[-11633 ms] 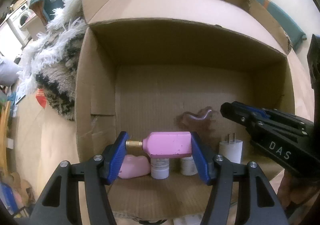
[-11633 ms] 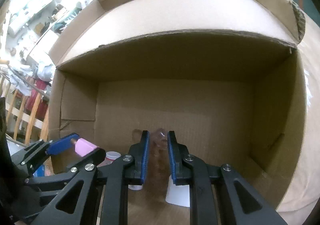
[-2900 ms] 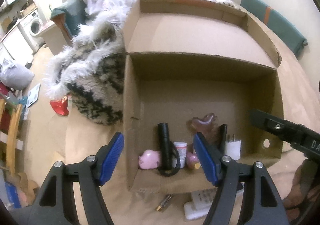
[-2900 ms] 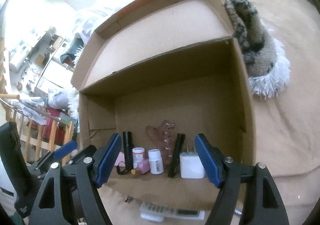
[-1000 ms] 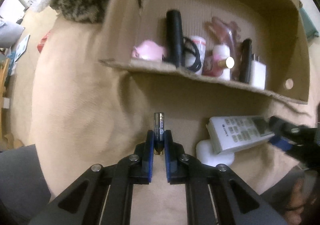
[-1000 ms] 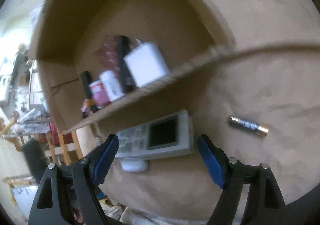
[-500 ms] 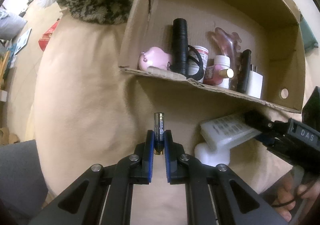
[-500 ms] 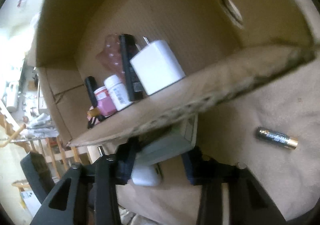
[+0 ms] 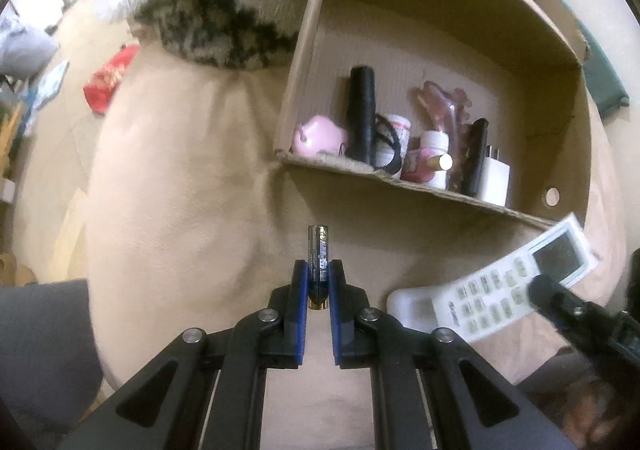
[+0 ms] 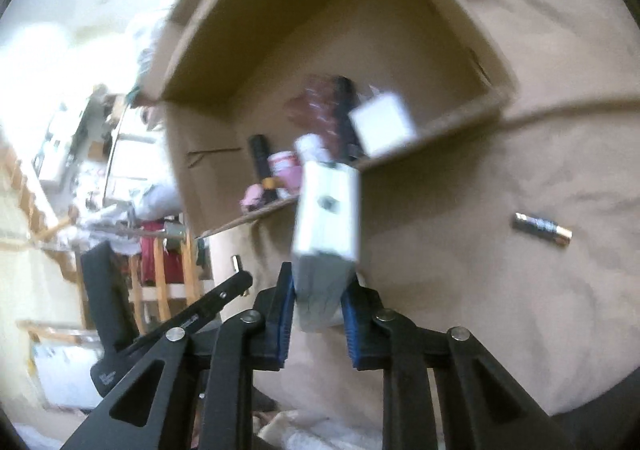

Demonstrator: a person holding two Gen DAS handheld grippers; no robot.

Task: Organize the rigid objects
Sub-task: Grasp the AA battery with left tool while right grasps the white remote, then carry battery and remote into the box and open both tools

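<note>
Box [image 9: 440, 191] already holds a row of items; left tool [image 9: 318, 282] grips a battery [image 9: 318, 250], right tool [image 10: 318, 304] closing on the remote [image 10: 326, 226], second battery [image 10: 542, 229] left on the bed [image 10: 540, 310].

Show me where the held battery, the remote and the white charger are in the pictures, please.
battery [image 9: 318, 250]: left wrist view, on its dark label above the pads.
remote [image 9: 492, 296]: left wrist view, on its keypad.
charger [image 9: 495, 177]: left wrist view, on its white front face.
</note>
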